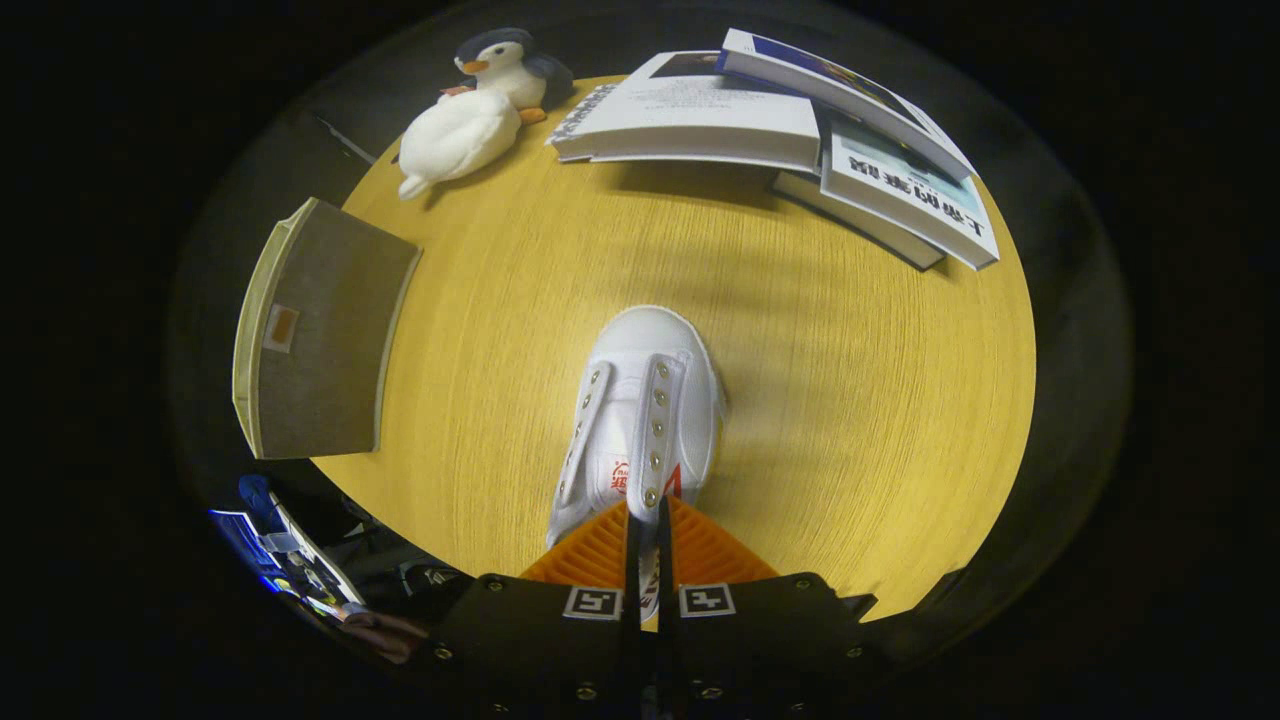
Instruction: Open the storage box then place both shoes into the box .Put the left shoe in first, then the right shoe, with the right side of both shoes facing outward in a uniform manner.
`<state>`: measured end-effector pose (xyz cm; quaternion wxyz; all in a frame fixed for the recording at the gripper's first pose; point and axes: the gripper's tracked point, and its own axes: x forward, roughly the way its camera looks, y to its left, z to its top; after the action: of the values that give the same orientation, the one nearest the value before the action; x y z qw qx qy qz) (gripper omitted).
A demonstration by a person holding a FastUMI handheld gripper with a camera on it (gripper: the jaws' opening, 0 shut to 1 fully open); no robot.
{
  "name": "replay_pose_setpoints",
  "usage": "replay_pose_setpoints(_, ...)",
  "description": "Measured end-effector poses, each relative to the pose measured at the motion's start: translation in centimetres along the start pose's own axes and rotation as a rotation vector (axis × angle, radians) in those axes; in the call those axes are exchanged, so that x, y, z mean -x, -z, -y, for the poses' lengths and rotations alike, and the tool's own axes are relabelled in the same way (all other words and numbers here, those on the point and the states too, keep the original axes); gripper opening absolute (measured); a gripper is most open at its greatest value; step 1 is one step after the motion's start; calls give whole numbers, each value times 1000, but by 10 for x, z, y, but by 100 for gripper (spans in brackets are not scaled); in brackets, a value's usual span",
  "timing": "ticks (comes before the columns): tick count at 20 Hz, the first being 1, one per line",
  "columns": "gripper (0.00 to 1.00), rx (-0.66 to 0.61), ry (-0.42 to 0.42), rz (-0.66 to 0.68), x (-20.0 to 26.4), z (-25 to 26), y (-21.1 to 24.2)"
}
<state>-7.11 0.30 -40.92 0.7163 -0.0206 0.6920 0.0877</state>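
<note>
Gripper (649, 525) pinched on white shoe (645, 400) tongue, toe fwd, over table (850, 400)

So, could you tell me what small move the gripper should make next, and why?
Probably carry the shoe left toward the box. The gripper looks shut on the shoe's heel end, toe pointing away, above the table, and the box lies beside it at the table's left edge.

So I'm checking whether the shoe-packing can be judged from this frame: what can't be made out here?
- White canvas shoe: the gripper covers its heel; the jaws stand nearly closed on its collar, the grip itself hidden.
- Grey fabric storage box: its inside can't be seen from this angle.
- Stacked white paperback books: the lower ones lie under the upper ones.
</note>
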Motion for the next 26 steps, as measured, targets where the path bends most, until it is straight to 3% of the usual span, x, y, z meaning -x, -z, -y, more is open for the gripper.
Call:
replay_pose_setpoints(4, 6, -28, 14, 12, -14, 10, 7)
replay_pose_setpoints(7, 7, 48, 37, -13, -13, 10, 11)
replay_pose_setpoints(9, 19, 121, 77, -43, -16, 13, 19)
replay_pose_setpoints(10, 39, 156, 115, -60, -18, 19, 22)
replay_pose_setpoints(11, 47, 175, 137, -54, -21, 21, 21)
replay_pose_setpoints(12, 53, 171, 139, -50, -26, 21, 20)
replay_pose_setpoints(14, 53, 145, 126, -21, -36, 19, 9)
replay_pose_setpoints(15, 43, 162, 118, -17, -38, 17, 6)
replay_pose_setpoints(16, 33, 189, 183, -20, -38, 29, 7)
replay_pose_setpoints(17, 23, 159, 165, 6, -43, 27, 10)
replay_pose_setpoints(18, 6, 117, 142, 16, -42, 24, 8)
replay_pose_setpoints(21, 0, 1, 34, 8, -33, 13, 9)
replay_pose_setpoints(26, 0, -20, -37, 36, 5, -8, -3)
